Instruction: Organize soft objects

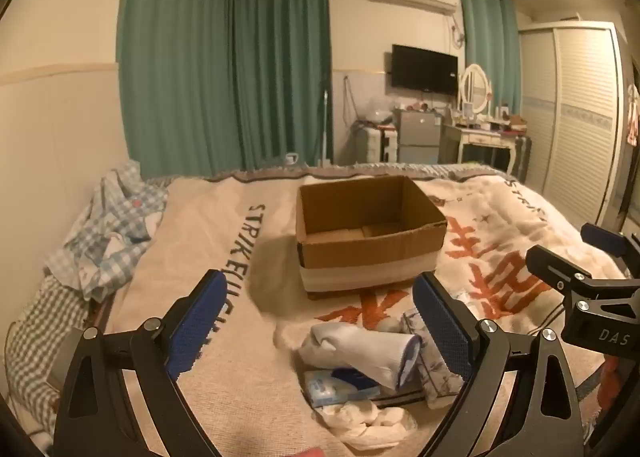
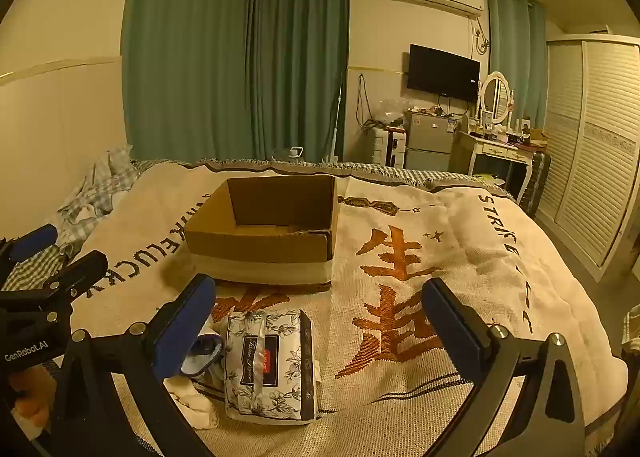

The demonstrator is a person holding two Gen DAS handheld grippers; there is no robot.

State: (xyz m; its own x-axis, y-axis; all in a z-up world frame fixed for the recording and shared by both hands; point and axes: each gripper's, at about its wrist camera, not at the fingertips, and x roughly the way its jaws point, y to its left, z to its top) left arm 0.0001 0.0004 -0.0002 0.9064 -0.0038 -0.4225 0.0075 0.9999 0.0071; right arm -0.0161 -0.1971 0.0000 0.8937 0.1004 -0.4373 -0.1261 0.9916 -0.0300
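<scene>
Box of cardboard stands open near the middle of the bed, its mouth up and its floor bare, so I judge it is meant to receive the soft things. These lie in one small heap at the near edge of the bed, just in front of the box but apart from it: a rolled cloth, a flat blue pack under it, a white rag nearest the edge, and a flowered tissue pack on the right side of the heap.

Both tongs hover above this heap and hold nothing. The left tongs are wide apart, with the rolled cloth between and below the pads. The right tongs are also wide apart, over the tissue pack, which lies lengthwise toward the box; this seems the easiest first grasp.

Between heap and box the blanket is free. The near wall of the box is the one obstacle, so a thing must go up over it. A checked sheet lies crumpled at the far left edge of the bed, well apart. The two tongs are near each other and could collide.
</scene>
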